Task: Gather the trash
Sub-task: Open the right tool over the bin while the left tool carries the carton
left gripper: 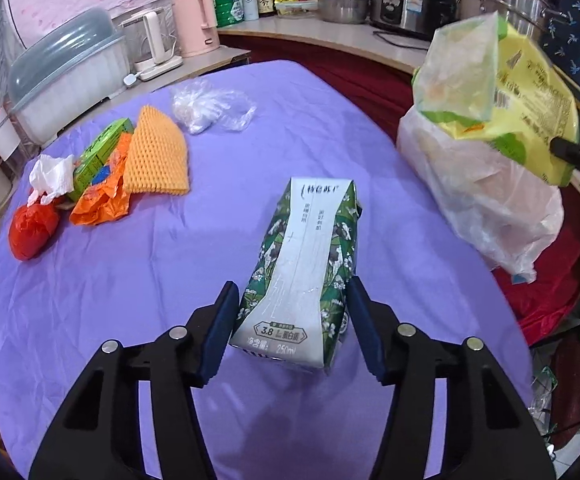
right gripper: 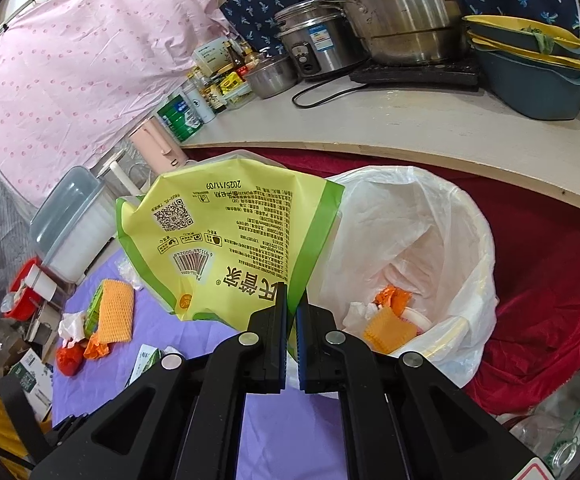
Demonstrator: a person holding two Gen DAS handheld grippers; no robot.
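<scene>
The milk carton (left gripper: 301,272) lies on its side between the fingers of the left gripper (left gripper: 290,320), its base end nearest the camera. The pads flank its two long sides at about half opening; the left pad sits at the carton's edge, the right just beside it, and whether they press yet cannot be told. The carton looks empty, light and a little crushed, its coated card probably slick, so a hold across the firmer base end seems safest.

The right gripper (right gripper: 291,316) has its fingers shut on the lower edge of a yellow-green snack bag (right gripper: 226,236), limp thin film hanging beside the white-lined trash bin (right gripper: 465,216), whose mouth lies just right of those fingers.

Beyond the left fingers an orange foam net (left gripper: 158,156), green box (left gripper: 102,148), tissue (left gripper: 50,176) and clear plastic wrap (left gripper: 210,106) wait on the purple-covered tabletop (left gripper: 130,272); a cluttered kitchen counter (right gripper: 409,120) runs behind
</scene>
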